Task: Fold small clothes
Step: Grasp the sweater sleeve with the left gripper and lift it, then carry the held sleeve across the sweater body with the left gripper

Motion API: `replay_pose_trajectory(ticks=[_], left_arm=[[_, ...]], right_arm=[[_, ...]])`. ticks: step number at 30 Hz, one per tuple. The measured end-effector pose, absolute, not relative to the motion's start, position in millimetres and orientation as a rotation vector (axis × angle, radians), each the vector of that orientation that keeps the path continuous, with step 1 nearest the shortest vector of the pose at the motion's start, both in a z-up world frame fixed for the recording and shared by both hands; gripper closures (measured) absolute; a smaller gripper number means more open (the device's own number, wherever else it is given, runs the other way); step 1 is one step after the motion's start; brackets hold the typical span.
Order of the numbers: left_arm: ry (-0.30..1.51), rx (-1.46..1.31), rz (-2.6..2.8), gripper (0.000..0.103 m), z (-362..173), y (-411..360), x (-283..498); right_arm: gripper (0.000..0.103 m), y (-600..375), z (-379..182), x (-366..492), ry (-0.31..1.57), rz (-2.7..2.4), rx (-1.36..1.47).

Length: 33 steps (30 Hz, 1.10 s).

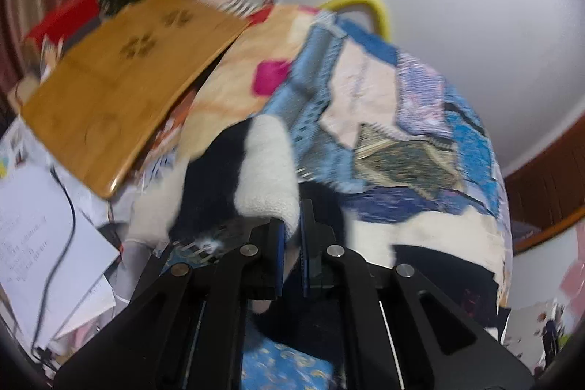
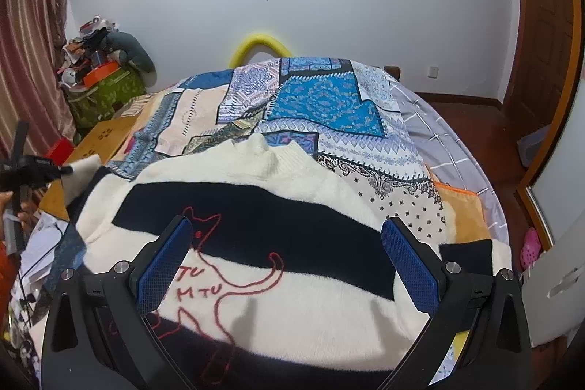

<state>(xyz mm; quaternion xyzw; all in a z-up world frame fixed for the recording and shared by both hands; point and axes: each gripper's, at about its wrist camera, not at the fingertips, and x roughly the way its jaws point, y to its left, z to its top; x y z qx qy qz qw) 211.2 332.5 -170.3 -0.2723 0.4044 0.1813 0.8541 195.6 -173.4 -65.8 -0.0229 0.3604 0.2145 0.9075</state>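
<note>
A white and black striped sweater [image 2: 278, 236] with a red cat outline lies spread on the bed. My right gripper [image 2: 289, 265] is open and empty, hovering just above the sweater's middle. My left gripper [image 1: 291, 243] is shut on the white cuff of the sweater's sleeve [image 1: 267, 170] and holds it lifted at the sweater's left side. The left gripper also shows in the right wrist view [image 2: 55, 170], with the sleeve [image 2: 82, 176] in it.
A blue patchwork quilt [image 2: 321, 105] covers the bed. A wooden lap board [image 1: 120, 83] and papers [image 1: 40, 229] lie at the bed's left. A cluttered green bin [image 2: 106, 90] stands by the curtain. The wooden floor [image 2: 508, 148] and a door are at right.
</note>
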Motion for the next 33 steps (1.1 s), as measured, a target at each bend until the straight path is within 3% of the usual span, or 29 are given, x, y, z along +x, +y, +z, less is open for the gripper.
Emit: replay_pose_trajectory(ticks=[10,18,23,33], left_arm=[[0.735,-0.443,0.188,0.097,-93,248,203],[0.715,-0.374,0.029,0.097,-69,171,217],[0.749,-0.320,-0.042,0.097,-77,121,230],[0.914,-0.313,-0.113,0.097,-144,64,243]], right_arm=[[0.000,-176,-56,184,0.717,0.470,-0.066],[0.000,-180,-52,179,0.696,0.491,-0.071],[0.000,-184,-58,178,0.711,0.506,-0.056],[0.000,-197,-74,182,0.792,0.520,0.009]])
